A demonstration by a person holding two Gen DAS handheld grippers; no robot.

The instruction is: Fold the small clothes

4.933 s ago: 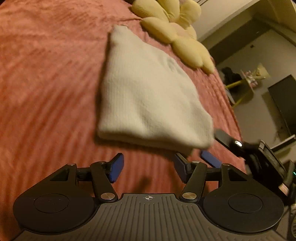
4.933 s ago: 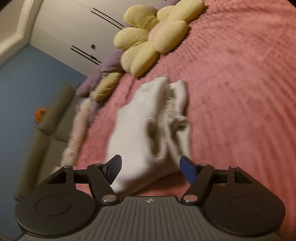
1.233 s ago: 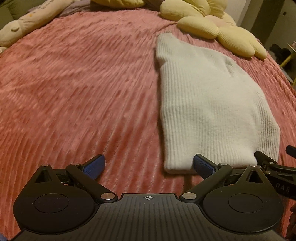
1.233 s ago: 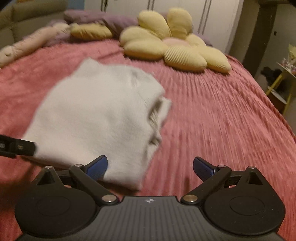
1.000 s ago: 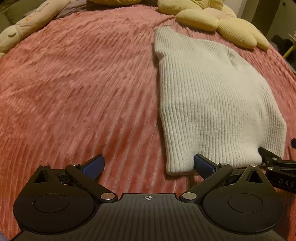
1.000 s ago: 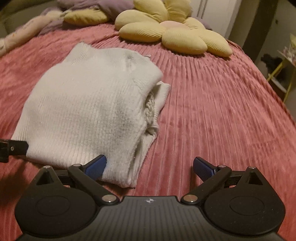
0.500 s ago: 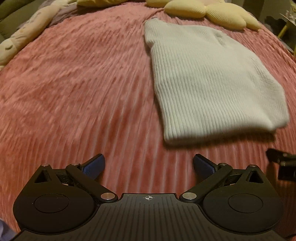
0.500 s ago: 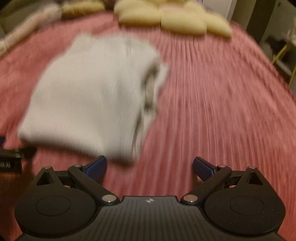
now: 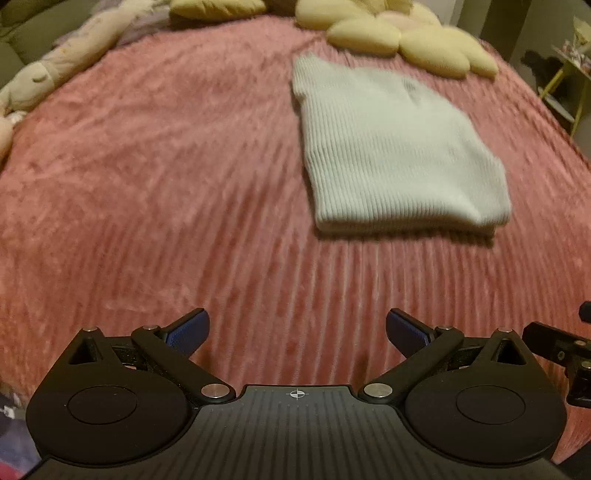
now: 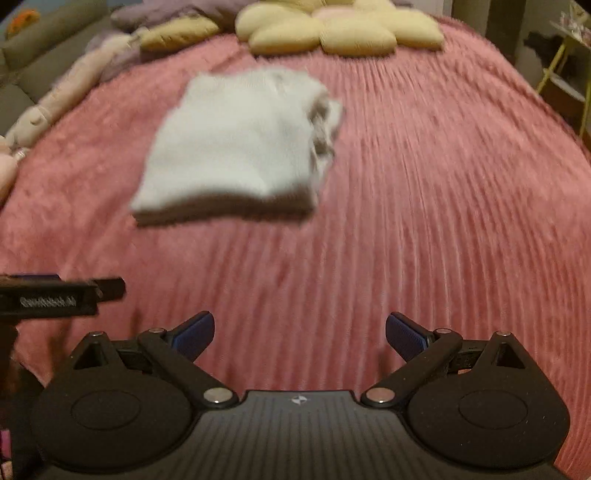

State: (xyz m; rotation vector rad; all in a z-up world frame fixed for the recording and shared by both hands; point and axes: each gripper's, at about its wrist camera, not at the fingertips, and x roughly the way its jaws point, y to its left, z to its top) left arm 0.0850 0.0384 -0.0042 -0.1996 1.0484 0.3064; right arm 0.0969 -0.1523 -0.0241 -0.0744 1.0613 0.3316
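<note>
Sweater [image 9: 391, 147] folded on bedspread [image 9: 147, 166] | both tongs gaping, empty

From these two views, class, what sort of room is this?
Most likely a bedroom: a folded white knit garment lies on a wide pink ribbed bedspread, with a yellow flower-shaped cushion and other pillows at the far end.

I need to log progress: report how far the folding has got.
Done: the white knit garment lies folded in a compact rectangle on the pink bedspread, though its right edge looks bunched in the right wrist view. In hand: nothing; the left gripper and right gripper are open, short of it. Left: perhaps tidying that edge; no other loose clothes show.
</note>
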